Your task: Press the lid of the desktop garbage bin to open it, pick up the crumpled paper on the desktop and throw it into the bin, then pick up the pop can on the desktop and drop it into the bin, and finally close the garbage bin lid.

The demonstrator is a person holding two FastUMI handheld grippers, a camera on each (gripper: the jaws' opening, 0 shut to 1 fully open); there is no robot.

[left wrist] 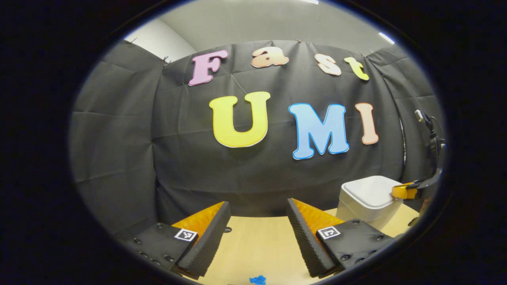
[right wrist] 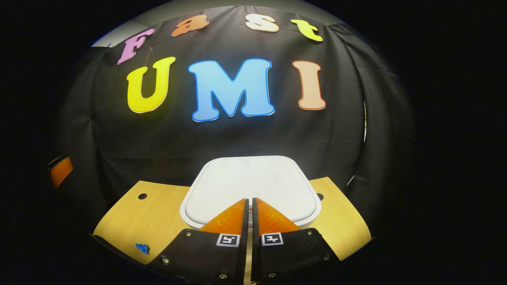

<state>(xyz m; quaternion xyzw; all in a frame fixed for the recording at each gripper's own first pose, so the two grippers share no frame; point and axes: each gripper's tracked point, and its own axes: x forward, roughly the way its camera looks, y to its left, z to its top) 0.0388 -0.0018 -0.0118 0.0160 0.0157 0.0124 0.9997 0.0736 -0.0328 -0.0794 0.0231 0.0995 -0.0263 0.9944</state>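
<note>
Over the bin [right wrist: 252, 186], right gripper [right wrist: 249, 202] poised with jaws clenched together, nothing between them, tips at or just above the near edge of the lid [right wrist: 253, 180] — contact itself impossible to confirm. Lid lying flat and closed, so the opening press judged not yet done or only just beginning. Bin standing toward the back of the tabletop [right wrist: 150, 213], close against the booth wall.

In the left gripper view, left gripper [left wrist: 257, 221] held low over bare tabletop [left wrist: 257, 245], jaws released and wide apart, gripping nothing. Bin [left wrist: 368, 198] off to its right, lid shut there too, with the right gripper [left wrist: 408, 191] reaching in at its far side.

A small blue scrap [left wrist: 257, 280] on the tabletop near the front edge, seen again at lower left of the right gripper view [right wrist: 142, 248] — too small to identify, not obviously part of the job. Crumpled paper and pop can: no telling where they lie from these two views.

By this reckoning, the task at its very first step. Left to do: press to pop the lid, fetch the paper and drop it in, fetch the can and drop it in, then close the lid.
</note>
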